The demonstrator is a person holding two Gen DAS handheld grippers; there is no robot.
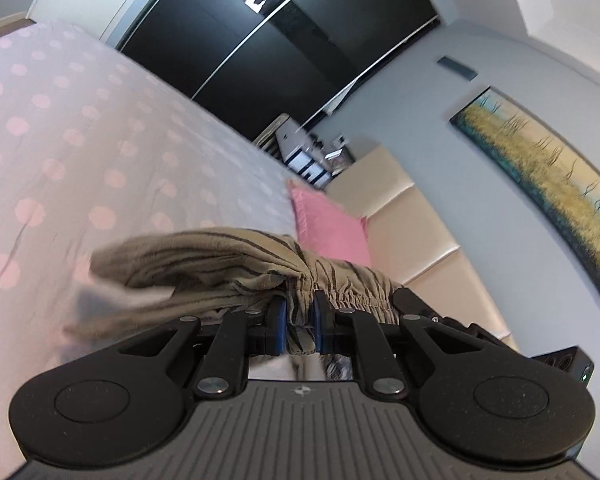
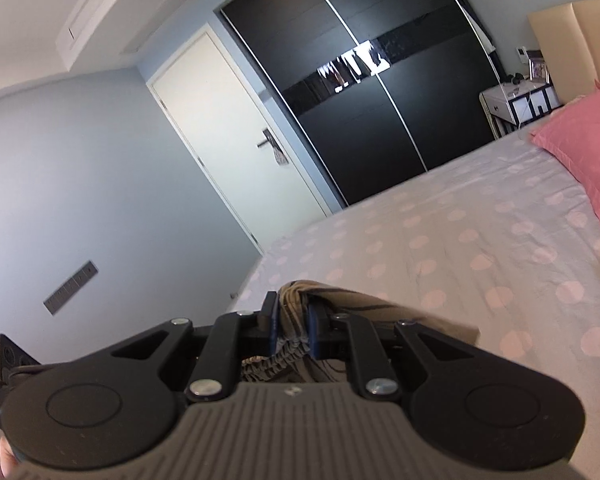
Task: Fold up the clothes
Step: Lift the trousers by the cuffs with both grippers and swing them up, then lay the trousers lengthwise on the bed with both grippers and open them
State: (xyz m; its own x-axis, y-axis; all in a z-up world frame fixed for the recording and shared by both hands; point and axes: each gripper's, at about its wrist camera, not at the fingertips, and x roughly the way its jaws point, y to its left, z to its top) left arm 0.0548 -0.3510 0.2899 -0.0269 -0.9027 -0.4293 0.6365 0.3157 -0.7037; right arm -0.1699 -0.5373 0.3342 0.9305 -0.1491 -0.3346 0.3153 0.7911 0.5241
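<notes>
A tan garment with dark stripes (image 1: 204, 256) hangs bunched above the bed, its elastic waistband gathered at both grippers. My left gripper (image 1: 300, 312) is shut on the waistband, and folds of cloth spill out to the left over the sheet. In the right wrist view the same striped garment (image 2: 380, 308) is pinched between the blue pads of my right gripper (image 2: 292, 322), which is shut on it. Cloth trails off to the right behind the fingers. The rest of the garment is hidden below both grippers.
A bed with a grey sheet with pink dots (image 1: 80, 140) fills the area ahead. A pink pillow (image 1: 332, 228) lies by the cream headboard (image 1: 416, 240). A black sliding wardrobe (image 2: 372, 92), a white door (image 2: 236, 136) and a small bedside cabinet (image 2: 516, 108) stand beyond the bed.
</notes>
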